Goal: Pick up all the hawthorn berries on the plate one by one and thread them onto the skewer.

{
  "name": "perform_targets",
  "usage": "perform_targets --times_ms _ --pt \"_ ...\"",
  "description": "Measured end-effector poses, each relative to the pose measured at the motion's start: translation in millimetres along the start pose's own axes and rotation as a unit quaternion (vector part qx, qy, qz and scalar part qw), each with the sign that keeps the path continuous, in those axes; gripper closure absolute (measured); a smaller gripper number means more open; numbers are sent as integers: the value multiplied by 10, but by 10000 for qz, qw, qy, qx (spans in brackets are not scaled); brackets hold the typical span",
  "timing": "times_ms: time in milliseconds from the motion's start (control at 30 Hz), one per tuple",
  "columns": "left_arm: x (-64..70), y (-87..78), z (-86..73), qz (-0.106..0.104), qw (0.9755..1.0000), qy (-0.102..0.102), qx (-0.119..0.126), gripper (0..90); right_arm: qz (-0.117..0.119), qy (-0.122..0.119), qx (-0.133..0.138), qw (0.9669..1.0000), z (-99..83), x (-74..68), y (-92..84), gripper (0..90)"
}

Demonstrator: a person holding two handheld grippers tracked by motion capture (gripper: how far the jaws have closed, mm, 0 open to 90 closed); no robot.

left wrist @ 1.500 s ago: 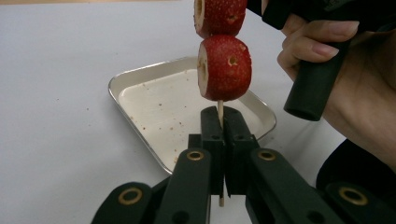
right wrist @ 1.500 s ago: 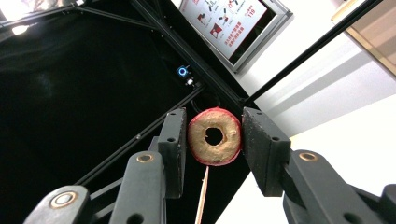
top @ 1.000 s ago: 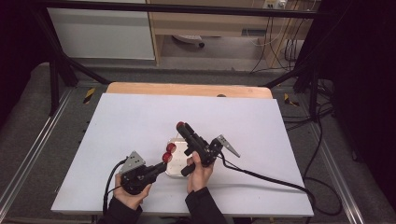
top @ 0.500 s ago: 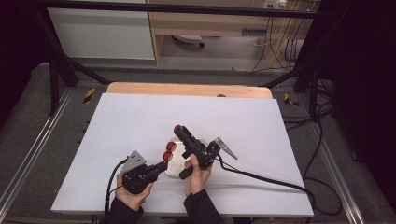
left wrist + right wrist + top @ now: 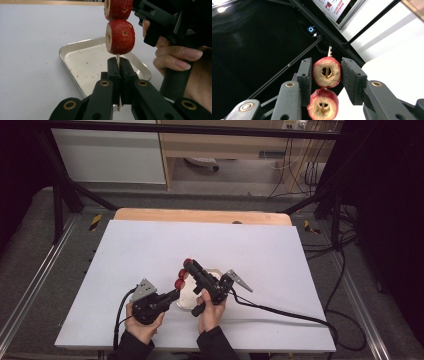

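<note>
Left gripper point(image 5: 119, 72) I've got clamped tight on a thin wooden skewer point(image 5: 117, 59), which carries two red strawberry slices point(image 5: 120, 37) stacked above its jaws. Right gripper point(image 5: 327, 75) pinches the upper slice point(image 5: 327, 72) between both pads, second slice just below it. Both sit over a small metal tray point(image 5: 75, 47) on the white worktop point(image 5: 150, 250), my hands close together near its front edge.

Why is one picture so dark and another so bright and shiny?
Right gripper view: the camera tilts up at unlit black background, with a bright lamp top left. Left gripper view: the white table is well lit and the metal tray rim glints. High view: soft, slightly blurry.
</note>
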State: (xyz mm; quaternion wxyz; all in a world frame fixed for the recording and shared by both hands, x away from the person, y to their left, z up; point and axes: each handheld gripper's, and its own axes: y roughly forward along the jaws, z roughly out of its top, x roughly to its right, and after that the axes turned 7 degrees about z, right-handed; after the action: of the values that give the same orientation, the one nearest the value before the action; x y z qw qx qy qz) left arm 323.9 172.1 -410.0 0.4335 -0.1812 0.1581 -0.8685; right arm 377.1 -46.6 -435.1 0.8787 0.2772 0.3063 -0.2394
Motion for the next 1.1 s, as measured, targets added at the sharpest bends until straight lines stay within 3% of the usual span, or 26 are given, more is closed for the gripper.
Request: perform_targets --times_ms 233,367,467,633,733,900,967,1100 --pt "-19 0 -10 -18 10000 44 63 885 -47 -106 -194 9997 39 -9 5 614" --pt "-38 -11 -23 0 9999 108 16 885 -183 -431 -420 9980 128 -36 5 540" --pt "-55 -10 -36 12 9999 172 -11 885 -285 -699 -641 9951 222 -70 8 452" --pt "-97 -18 -45 25 9996 263 -62 885 -482 -991 -1169 9870 370 -71 -24 286" --pt "-123 -19 -54 44 9993 348 -118 885 -642 -1157 -1488 9800 438 -29 -83 203" --pt "-163 -26 -65 48 9986 487 -213 885 -915 -1442 -2044 9639 539 71 -228 103" --pt "-178 -26 -66 26 9984 513 -252 885 -1015 -1556 -2345 9542 574 112 -292 70" --pt "-206 -28 -66 -3 9980 539 -327 885 -1195 -1772 -2992 9299 635 185 -441 41"
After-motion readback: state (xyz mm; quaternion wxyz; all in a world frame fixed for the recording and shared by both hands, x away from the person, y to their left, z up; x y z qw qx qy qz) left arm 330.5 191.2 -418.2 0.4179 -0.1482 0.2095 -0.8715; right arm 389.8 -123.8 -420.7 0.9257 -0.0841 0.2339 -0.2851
